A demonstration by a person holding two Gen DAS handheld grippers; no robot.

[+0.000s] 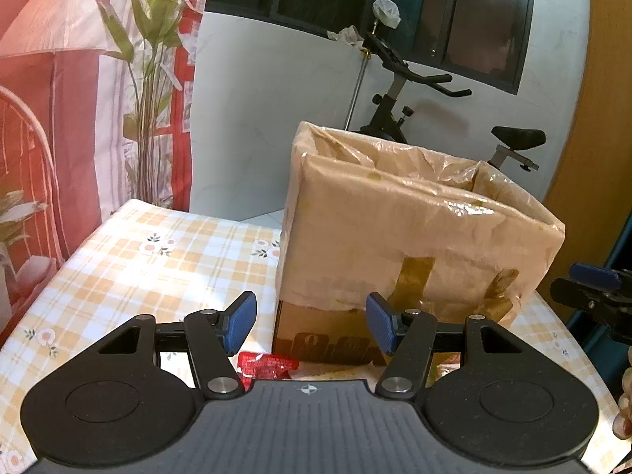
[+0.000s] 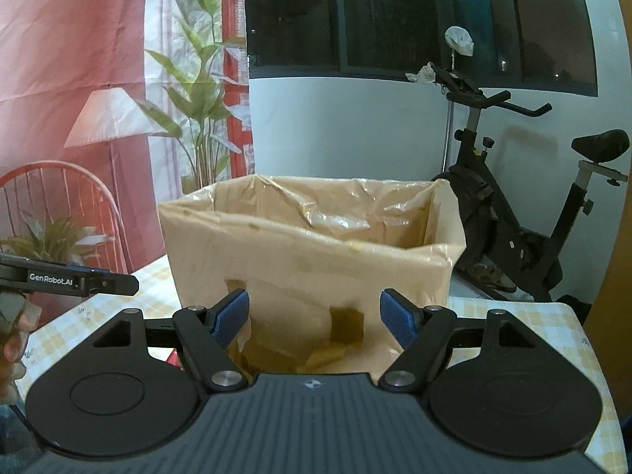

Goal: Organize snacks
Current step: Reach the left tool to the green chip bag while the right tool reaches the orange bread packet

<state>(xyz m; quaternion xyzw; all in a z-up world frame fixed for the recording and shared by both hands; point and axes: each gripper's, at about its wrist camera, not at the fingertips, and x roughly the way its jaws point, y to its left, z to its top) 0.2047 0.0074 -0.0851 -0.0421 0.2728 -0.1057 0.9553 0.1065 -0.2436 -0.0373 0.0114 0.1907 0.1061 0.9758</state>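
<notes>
Tan cardboard box (image 1: pixel 414 237) under clear crinkled plastic, brown tape patches; red snack packet (image 1: pixel 268 363); orange-and-white checked counter (image 1: pixel 138 268) cloth with small flowers; blue pads (image 1: pixel 241 320) on black gripper (image 1: pixel 311 322).

Your left claw (image 1: pixel 310 322) has its jaws parted with nothing between the blue pads (image 1: pixel 239 320); it points forward and tilted down. Your right claw (image 2: pixel 314 318) also stands with jaws apart, empty, blue pads (image 2: pixel 231 318) clear, pitched down a bit less. In the left wrist view your right claw shows at the far right edge; in the right wrist view your left claw pokes in from the left, your hand (image 2: pixel 12 339) behind it, blurred.
</notes>
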